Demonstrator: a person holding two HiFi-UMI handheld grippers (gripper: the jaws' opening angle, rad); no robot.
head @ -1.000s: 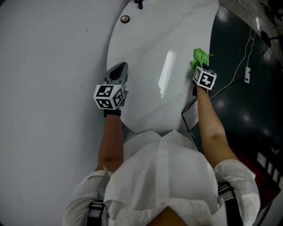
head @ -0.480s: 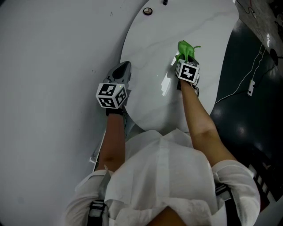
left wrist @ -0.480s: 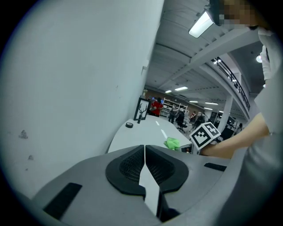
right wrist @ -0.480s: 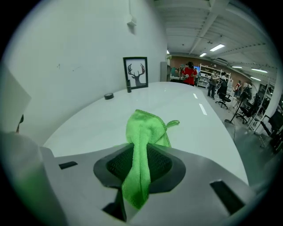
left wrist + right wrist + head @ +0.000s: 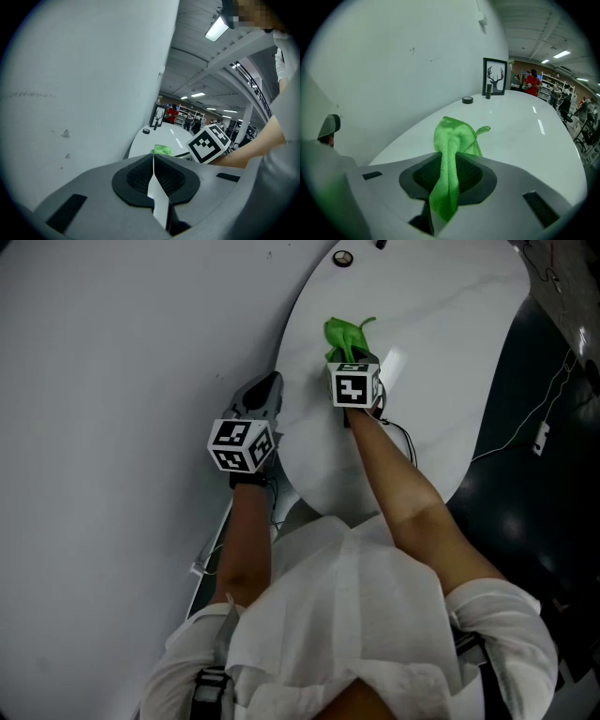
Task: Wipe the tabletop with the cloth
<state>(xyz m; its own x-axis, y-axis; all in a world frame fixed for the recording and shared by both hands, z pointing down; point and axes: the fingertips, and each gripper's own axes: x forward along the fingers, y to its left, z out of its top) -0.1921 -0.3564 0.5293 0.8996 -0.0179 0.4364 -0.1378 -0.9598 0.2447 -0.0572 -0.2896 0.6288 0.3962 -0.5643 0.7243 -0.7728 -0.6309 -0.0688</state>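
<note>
Right gripper (image 5: 349, 360): the jaws are clamped on the green cloth (image 5: 344, 336). In the right gripper view the cloth (image 5: 450, 140) runs as a folded band between the two dark pads of the right gripper (image 5: 449, 161), with one end hanging out behind the pads and the bunched front end lying on the white surface (image 5: 525, 136) just ahead of the jaws. A small hanging loop (image 5: 485, 128) projects from the front edge of the cloth.

Cloth position: on the left part of the oval surface (image 5: 441, 352), near the edge that runs along the grey wall (image 5: 122, 381). The right forearm reaches across the surface from the near edge.

Left gripper (image 5: 265, 386): the jaws are pressed together with nothing between them; in the left gripper view the pads of the left gripper (image 5: 153, 171) meet along one seam. It is positioned at the left rim of the surface, beside the wall, near the right gripper but apart from it. Whether it touches the surface cannot be determined. The cloth (image 5: 162, 150) and the right gripper's marker cube (image 5: 209, 143) appear just beyond its tips.

Other items at the far end of the surface: a framed antler picture (image 5: 495, 76), upright; a small dark cylinder (image 5: 488, 91) in front of it; a flat round object (image 5: 467, 100) to its left. A thin cable (image 5: 525, 423) lies on the dark floor (image 5: 525, 502) to the right of the surface
</note>
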